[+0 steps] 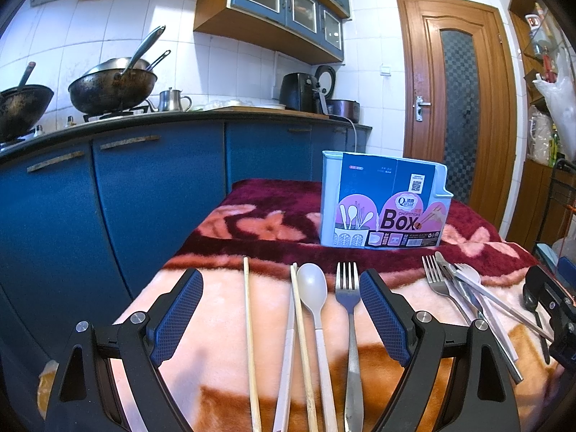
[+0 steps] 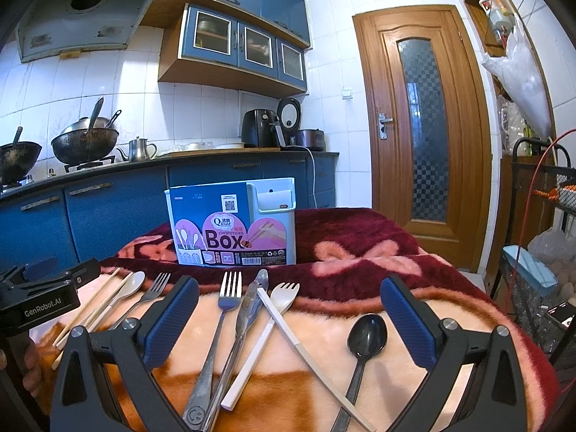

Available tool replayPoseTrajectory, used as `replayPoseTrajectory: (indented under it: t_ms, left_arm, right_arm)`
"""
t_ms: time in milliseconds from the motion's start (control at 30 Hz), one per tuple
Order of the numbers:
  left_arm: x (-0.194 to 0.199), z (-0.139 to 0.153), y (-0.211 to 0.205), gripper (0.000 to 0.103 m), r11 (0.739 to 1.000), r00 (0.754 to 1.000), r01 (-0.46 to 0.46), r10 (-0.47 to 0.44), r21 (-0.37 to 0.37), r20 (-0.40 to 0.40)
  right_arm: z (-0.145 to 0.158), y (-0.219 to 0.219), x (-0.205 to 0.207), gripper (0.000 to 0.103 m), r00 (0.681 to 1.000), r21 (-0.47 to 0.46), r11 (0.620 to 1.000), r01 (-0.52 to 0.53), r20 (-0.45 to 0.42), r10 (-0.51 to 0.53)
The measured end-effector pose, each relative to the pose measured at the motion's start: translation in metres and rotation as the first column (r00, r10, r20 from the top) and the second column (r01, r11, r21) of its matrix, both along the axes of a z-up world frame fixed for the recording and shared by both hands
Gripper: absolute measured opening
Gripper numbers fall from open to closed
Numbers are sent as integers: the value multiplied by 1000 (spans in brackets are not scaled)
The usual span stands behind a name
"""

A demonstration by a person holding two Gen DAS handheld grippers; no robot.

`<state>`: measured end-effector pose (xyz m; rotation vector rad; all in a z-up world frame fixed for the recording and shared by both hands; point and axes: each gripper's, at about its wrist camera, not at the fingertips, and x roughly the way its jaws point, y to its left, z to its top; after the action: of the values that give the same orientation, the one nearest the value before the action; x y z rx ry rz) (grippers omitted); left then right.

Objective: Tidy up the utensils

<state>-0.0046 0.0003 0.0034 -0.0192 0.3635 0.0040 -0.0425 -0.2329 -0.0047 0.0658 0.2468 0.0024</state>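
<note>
left tongs [image 1: 280, 288]: spread wide, holding nothing, low over wooden chopsticks [image 1: 300, 331], grey spoon [image 1: 312, 284], steel fork [image 1: 348, 288] | right tongs [image 2: 289, 300]: spread wide, nothing held, over fork [image 2: 230, 288], knife [image 2: 252, 302], white spork [image 2: 284, 295], black spoon [image 2: 367, 334] | chopsticks box [image 2: 230, 223]: upright, frame centre, on floral blanket [image 2: 360, 252] covering tabletop

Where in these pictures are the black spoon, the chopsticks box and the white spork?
black spoon [image 2: 367, 334], right wrist view, on its bowl.
chopsticks box [image 2: 230, 237], right wrist view, on its printed front label.
white spork [image 2: 286, 297], right wrist view, on its head below the tines.
</note>
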Motion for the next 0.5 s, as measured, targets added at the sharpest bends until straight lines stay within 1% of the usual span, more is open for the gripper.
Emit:
replayPoseTrajectory:
  t_ms: [200, 300, 400, 500]
  left_arm:
    - [1, 6, 3, 89, 1000, 1000, -4, 4, 4, -20]
    - [1, 12, 6, 89, 1000, 1000, -4, 4, 7, -27]
    - [1, 21, 9, 89, 1000, 999, -7, 8, 29, -37]
    - [6, 26, 12, 89, 999, 997, 2, 1, 35, -81]
  right_arm:
    - [6, -6, 3, 103, 998, 18, 1000, -11, -65, 12]
    - [14, -13, 6, 103, 993, 15, 1000, -10, -114, 12]
    - [24, -23, 9, 103, 984, 15, 1000, -11, -178, 13]
    - [30, -36, 14, 103, 967, 24, 1000, -8, -254, 14]
